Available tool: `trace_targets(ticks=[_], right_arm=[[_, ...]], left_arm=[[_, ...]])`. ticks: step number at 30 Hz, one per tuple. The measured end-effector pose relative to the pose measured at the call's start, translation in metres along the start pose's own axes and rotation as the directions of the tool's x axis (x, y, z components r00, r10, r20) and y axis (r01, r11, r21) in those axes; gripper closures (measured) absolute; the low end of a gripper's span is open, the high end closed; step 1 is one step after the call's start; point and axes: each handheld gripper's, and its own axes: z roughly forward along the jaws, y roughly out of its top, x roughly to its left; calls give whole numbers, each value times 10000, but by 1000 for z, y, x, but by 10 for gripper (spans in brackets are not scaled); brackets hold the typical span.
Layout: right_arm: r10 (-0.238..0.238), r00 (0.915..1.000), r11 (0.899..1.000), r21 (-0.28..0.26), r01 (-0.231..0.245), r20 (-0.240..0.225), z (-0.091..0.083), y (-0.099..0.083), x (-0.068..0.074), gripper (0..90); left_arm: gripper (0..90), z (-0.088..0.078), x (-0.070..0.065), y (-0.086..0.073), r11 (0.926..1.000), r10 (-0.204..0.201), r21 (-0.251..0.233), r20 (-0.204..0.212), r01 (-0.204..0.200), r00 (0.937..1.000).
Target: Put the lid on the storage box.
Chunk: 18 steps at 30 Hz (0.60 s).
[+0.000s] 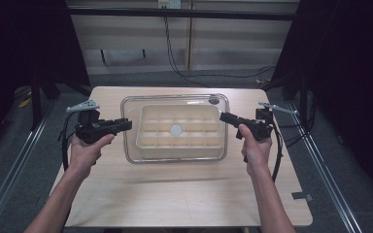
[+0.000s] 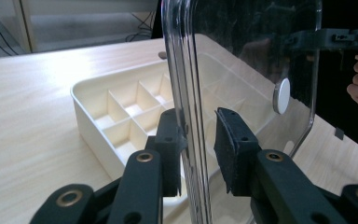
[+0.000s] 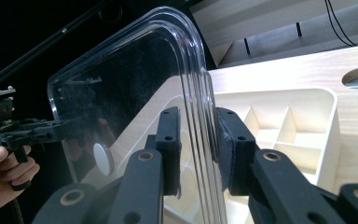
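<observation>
Clear lid above box, edges clamped between each hand-held gripper

Legible text, labels, brands, numbers, signs: none on any surface in the three views

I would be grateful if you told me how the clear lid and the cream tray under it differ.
The clear lid is see-through; the cream tray is opaque. The lid is a flat sheet with one white knob at its middle; the tray is a deep box split into many compartments. The lid is held off the table, clamped at its edges by the left gripper and the right gripper; the tray rests on the table. Both are rounded rectangles.
</observation>
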Motion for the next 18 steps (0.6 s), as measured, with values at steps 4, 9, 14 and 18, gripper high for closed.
trace_targets(ticks=[4,9,14,18], right_arm=[[84,9999,10000,-10,-84,126,6,5,-4,719],[172,9996,9998,-57,-171,233,11,10,-11,713],[136,9995,9999,-82,-134,290,13,15,-12,712],[192,9990,9998,-42,-191,413,19,18,-17,711]], left_arm=[[717,6,4,5,9999,-153,-20,-136,152,9998],[719,11,6,11,10000,-96,-2,-126,96,9999],[719,16,10,16,9999,-111,11,-212,111,9997],[718,22,16,21,9998,-162,97,-261,165,9995]])
